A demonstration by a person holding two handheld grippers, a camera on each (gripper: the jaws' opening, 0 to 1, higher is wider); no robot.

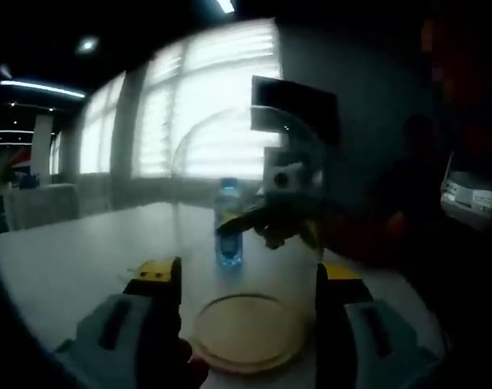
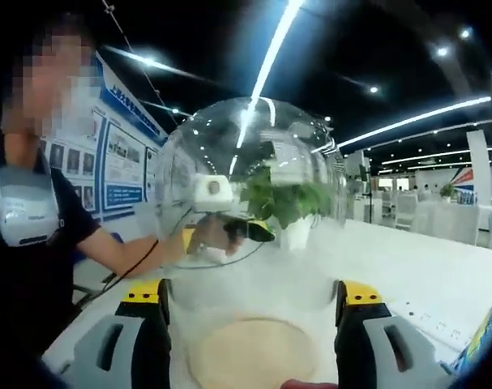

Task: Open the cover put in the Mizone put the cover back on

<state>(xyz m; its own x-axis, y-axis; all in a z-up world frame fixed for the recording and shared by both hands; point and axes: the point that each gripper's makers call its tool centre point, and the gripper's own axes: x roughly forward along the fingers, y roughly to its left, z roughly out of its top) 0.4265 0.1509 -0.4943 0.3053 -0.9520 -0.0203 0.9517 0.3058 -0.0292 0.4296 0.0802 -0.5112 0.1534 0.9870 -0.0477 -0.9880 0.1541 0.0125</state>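
Yellow-tipped grey jaws of the left tongs (image 1: 247, 279) stood wide apart in the left gripper view, released, flanking the clear glass cover (image 1: 250, 235) without our being able to tell whether they touched it. Between them lay the round wooden base (image 1: 250, 331) on the white worktop (image 1: 75, 259). Behind the glass we recorded the blue Mizone bottle (image 1: 228, 223), upright on the worktop, with the right tongs (image 1: 270, 223) reaching in beside it; whether those touched the bottle we could not tell.

Right tongs (image 2: 251, 312), in the right gripper view, likewise showed their jaws spread to either side of the glass cover (image 2: 250, 186), released, with the wooden base (image 2: 252, 352) low between them. Through the dome we noted a green potted plant (image 2: 286, 203) on the worktop (image 2: 408, 271). Left tongs (image 2: 229, 231) appeared from the left, held by a person's hand (image 2: 207, 239), the person in a dark top. Wall posters (image 2: 120, 158) hung behind, ceiling strip lights (image 2: 274, 49) above.
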